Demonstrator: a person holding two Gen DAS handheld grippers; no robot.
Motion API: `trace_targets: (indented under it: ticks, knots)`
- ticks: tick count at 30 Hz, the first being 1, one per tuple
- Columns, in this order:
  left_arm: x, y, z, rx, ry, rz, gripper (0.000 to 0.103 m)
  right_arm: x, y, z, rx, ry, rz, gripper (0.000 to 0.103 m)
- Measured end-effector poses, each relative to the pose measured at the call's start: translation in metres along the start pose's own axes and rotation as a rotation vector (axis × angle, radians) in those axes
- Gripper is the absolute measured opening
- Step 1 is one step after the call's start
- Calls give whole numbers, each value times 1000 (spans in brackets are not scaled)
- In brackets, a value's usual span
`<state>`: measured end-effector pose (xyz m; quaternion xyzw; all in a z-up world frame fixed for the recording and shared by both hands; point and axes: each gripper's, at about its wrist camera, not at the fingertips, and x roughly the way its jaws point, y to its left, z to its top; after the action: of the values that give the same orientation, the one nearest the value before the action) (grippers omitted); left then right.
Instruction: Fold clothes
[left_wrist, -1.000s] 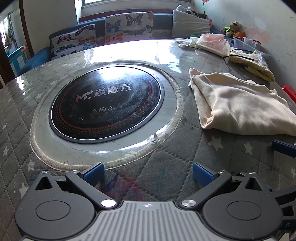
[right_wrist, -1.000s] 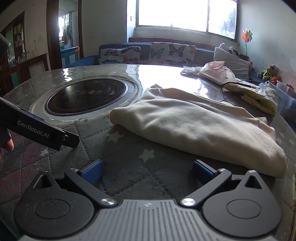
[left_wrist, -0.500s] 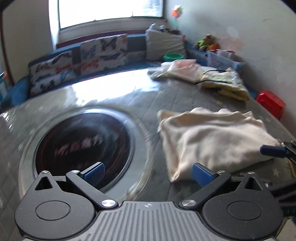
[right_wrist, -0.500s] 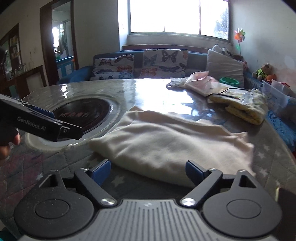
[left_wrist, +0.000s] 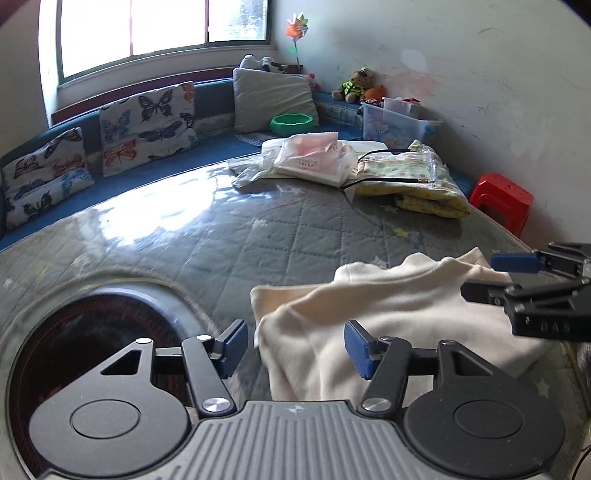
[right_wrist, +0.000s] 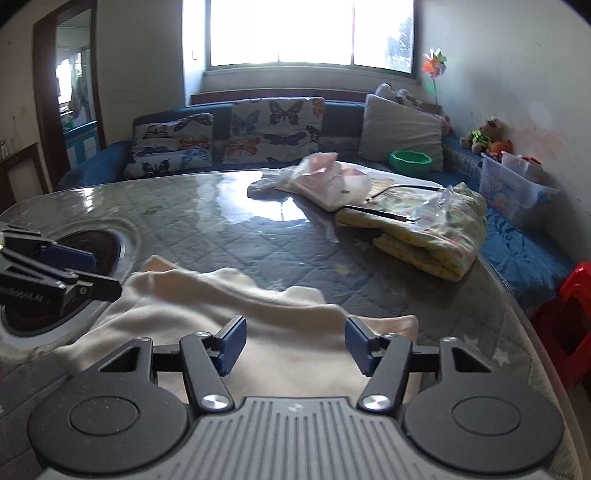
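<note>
Centrally, a cream folded garment (left_wrist: 388, 317) lies rumpled on the quilted grey table (left_wrist: 258, 236), just right of the round black hotplate (left_wrist: 85, 332) set into it. Both the left gripper (left_wrist: 293, 349) and the right gripper (right_wrist: 293, 345) hover over the garment's near edge, blue pads spread wide, holding nothing. At two o'clock, well apart, sits a yellow folded blanket (left_wrist: 417, 184).

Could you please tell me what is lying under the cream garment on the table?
The cream garment rests on the grey quilted table cover, which shows all around it. Its left edge reaches the round cooktop's rim. Anything beneath its folds is covered.
</note>
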<state>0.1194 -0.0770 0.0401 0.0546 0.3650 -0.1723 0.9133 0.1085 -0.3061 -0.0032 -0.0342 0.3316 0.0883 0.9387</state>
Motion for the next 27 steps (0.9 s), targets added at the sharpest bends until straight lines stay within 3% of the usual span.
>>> trace_targets:
  ticks: [8,13,18,22,27]
  knots:
    - [35,-5,13,70,16,-20,62,37,-13,10,-25,46,-12,52]
    - [48,-13,13,116,30,-77,59,53,-14,8,-28,92,15,34]
    - [57,-14,10,111,53,-90,15,41,-12,11,-35,62,-1,7]
    - [50,-7,13,72,32,-93,5,28,-13,19,-36,-3,-10,5]
    - [30,2,25,33,-33,-101,3,13,-7,36,-57,-55,5,5]
